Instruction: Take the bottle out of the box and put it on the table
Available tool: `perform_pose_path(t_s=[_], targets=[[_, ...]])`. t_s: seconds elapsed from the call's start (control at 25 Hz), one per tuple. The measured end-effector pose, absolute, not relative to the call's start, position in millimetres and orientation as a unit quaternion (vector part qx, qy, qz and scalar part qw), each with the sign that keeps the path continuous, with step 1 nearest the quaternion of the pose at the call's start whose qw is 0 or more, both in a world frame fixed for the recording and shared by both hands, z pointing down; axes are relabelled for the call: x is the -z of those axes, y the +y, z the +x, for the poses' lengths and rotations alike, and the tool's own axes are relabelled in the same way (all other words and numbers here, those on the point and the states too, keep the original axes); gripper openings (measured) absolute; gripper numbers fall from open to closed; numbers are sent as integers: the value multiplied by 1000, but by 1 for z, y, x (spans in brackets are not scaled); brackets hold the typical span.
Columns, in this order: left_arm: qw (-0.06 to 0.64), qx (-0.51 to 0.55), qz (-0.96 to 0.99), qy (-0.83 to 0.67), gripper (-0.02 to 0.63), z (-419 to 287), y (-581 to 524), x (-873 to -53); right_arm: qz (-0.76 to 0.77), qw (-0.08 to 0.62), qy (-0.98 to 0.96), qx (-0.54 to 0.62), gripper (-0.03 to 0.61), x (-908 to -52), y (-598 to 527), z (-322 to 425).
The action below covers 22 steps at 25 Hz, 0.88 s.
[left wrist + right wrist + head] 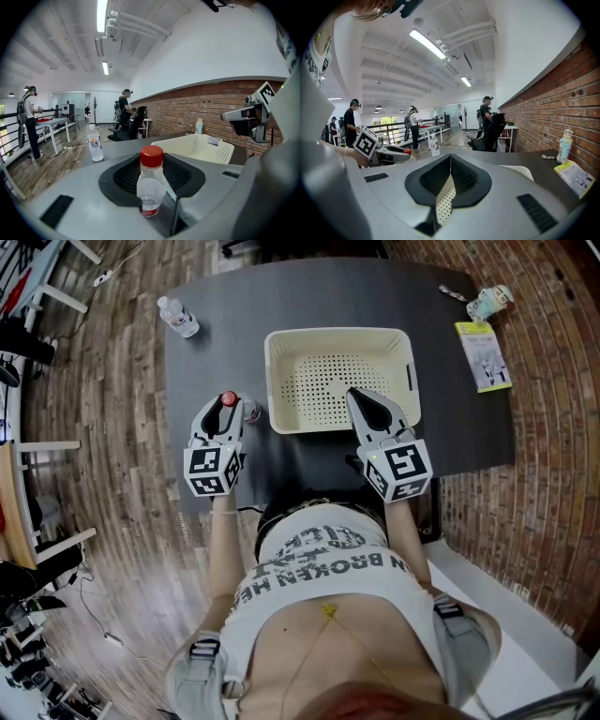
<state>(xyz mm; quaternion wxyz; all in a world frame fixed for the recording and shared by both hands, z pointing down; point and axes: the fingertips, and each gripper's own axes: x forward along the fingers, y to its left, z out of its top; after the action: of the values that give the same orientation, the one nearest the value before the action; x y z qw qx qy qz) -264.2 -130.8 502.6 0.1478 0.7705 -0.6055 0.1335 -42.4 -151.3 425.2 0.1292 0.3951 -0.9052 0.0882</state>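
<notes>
A dark grey surface (pixel 225 306) carries a cream perforated plastic basket (pixel 276 381) at centre, a clear plastic water bottle (pixel 178 317) upper left, and a yellow-green booklet (pixel 484 355) and small pale figurine (pixel 489 302) upper right.

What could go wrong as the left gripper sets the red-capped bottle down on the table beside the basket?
1. The bottle is tall and narrow. If the left gripper lets go before the base sits flat on the table, it may topple and roll.
2. The bottle is close to the basket, so a sideways slip could knock it against the wall.
3. The right gripper hangs over the basket's front rim and might nudge it.
</notes>
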Motion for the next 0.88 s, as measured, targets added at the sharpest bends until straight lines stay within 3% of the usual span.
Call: perform_pose_path(t_s=[0.88], targets=[[149,-122,770,-609,146,-265,-129,-504,397,130,-904,-87,9,-426,-148,-39]])
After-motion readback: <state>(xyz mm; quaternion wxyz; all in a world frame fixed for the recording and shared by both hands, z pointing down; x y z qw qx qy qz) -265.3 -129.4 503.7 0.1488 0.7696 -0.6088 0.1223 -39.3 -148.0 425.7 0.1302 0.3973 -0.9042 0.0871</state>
